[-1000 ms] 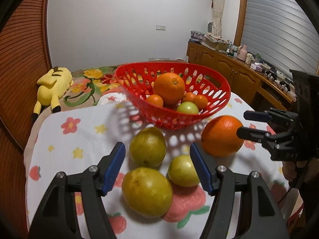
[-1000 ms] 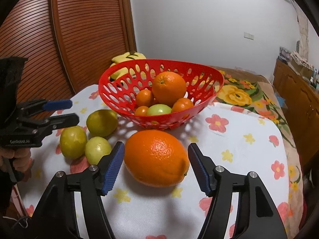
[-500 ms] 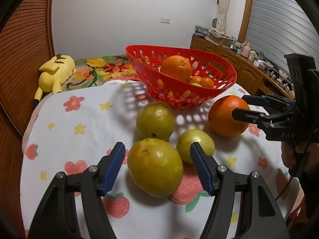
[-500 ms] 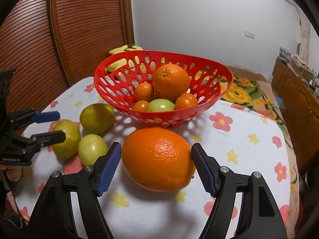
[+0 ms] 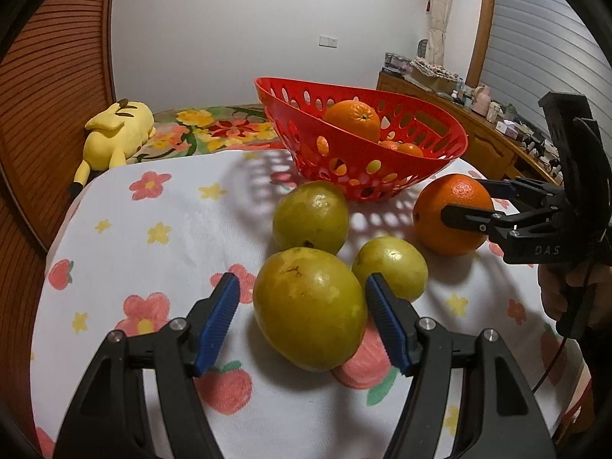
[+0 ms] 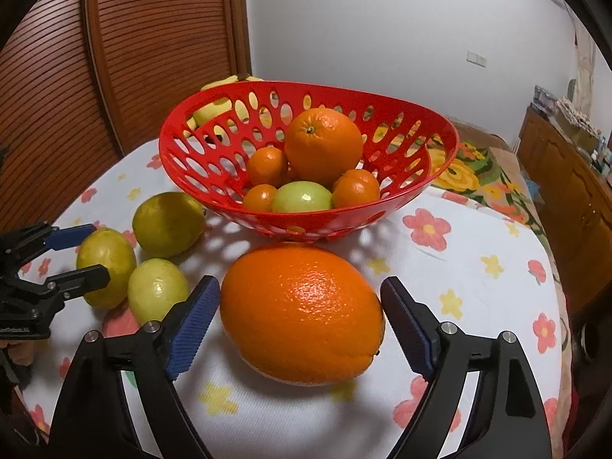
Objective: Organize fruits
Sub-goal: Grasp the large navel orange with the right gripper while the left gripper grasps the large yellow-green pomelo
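Both of your grippers have dropped lower and moved in closer over the last second, and each now has a fruit sitting between its jaws. Your left gripper (image 5: 302,319) has its jaws spread wide around the big green fruit (image 5: 310,308) — the right blue pad looks to be touching or almost touching its skin, the left pad has a gap. Your right gripper (image 6: 300,325) has its jaws spread too, with the big orange (image 6: 302,311) between them and a little gap on each side. Nothing is pinched yet, so I think you are lined up to squeeze both and carry them to the red basket (image 6: 214,176), which sits on the worktop (image 6: 478,287) ahead of both sets of jaws. The left view looks at the basket from low down, so you mostly see its wall and only the top of one orange inside. The right view looks down into it — you can see a big orange, some small ones and a pale green fruit (image 6: 302,197), with room left near the rim. The right view also shows two more green fruits lying off to the left of its jaws.
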`<state>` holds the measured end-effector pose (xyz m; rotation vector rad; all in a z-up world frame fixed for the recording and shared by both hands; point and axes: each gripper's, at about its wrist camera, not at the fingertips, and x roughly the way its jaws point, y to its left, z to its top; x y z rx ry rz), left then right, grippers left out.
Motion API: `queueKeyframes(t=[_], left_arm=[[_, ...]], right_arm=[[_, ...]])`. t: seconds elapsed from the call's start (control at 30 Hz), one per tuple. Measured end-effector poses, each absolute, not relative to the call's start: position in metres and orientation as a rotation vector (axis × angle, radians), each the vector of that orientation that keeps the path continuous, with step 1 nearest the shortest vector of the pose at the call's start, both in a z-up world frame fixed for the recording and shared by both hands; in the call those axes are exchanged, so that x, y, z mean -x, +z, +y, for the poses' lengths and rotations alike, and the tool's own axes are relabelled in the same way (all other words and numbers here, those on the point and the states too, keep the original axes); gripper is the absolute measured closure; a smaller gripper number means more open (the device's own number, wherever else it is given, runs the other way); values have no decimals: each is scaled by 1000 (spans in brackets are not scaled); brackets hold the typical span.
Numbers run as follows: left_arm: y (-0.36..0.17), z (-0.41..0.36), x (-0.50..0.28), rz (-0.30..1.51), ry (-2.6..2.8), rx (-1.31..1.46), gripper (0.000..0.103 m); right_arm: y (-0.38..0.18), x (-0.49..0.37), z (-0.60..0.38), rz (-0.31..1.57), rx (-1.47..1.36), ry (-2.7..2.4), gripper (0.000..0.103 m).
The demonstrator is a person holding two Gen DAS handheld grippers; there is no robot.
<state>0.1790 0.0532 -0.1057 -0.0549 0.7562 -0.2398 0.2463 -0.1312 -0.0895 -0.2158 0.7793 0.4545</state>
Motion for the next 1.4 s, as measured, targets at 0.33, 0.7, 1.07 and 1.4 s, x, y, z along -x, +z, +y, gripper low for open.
queueKeyframes(t=[0.33,0.7,1.07,1.4], left_arm=[[-106,49,-179,755,-241,43,34],[-110,50,-179,755,-249,58,32],[-114,49,-183,771,-266,74,32],[-113,45,-181,763,-273,57,40]], right_arm=[[-106,-259,-118,845,224,463,12],[-112,-243,-130,859,204,457,13],[-116,-233,-136,809,169,467,13],[-117,-233,-135,799,168,468,12]])
